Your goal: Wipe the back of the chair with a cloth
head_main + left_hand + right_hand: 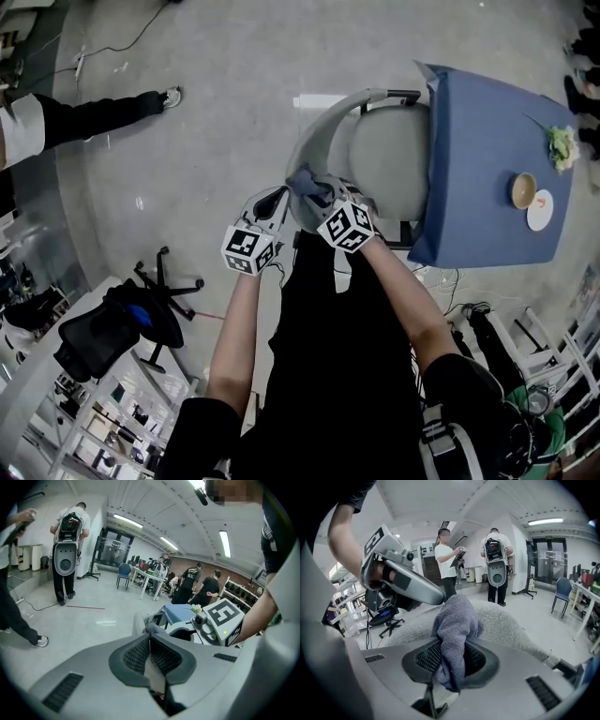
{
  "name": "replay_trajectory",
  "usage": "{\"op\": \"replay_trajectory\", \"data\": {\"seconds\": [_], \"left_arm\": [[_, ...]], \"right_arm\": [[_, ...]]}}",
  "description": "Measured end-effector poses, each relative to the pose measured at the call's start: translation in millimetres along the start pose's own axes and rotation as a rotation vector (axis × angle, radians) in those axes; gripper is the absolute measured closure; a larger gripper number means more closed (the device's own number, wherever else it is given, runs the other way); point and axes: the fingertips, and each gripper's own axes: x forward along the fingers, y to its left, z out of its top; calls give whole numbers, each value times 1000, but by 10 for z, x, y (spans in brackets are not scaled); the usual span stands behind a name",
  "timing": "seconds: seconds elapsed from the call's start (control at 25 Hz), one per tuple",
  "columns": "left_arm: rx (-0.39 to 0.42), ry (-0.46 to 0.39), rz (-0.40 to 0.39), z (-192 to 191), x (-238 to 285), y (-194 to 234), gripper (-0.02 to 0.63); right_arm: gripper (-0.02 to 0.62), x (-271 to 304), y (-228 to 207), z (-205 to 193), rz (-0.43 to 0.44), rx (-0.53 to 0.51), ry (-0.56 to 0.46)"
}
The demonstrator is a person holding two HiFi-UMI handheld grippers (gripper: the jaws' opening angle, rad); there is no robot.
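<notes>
**Cloth pinched at the top of the chair back**

The right tool [449, 660] has its jaws closed on a bunched grey cloth [457, 620]. The cloth rests against the top edge of the back of the chair [384, 155]. The left tool [151, 654] hovers just beside that same edge, close to the right tool, with its jaws pressed together and nothing between them. A table [478, 159] with a blue cover stands at the far side of the chair's seat.

robotics lab: shelving [112, 412], desks [149, 577]
</notes>
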Motion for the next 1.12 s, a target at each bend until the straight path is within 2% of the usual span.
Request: {"op": "replay_trajectory", "data": {"seconds": [0.4,0.92,1.12], "left_arm": [[-14,-9,-34,-39,94,-27,581],[29,-33,-54,-53,135,-39,583],[61,-14,-63,-53,147,-36,583]], "right_arm": [[485,142,-382,-11,-77,79,-16],[480,329,-980,-250,-189,127,37],[479,392,-1206,-351,-233,160,58]]}}
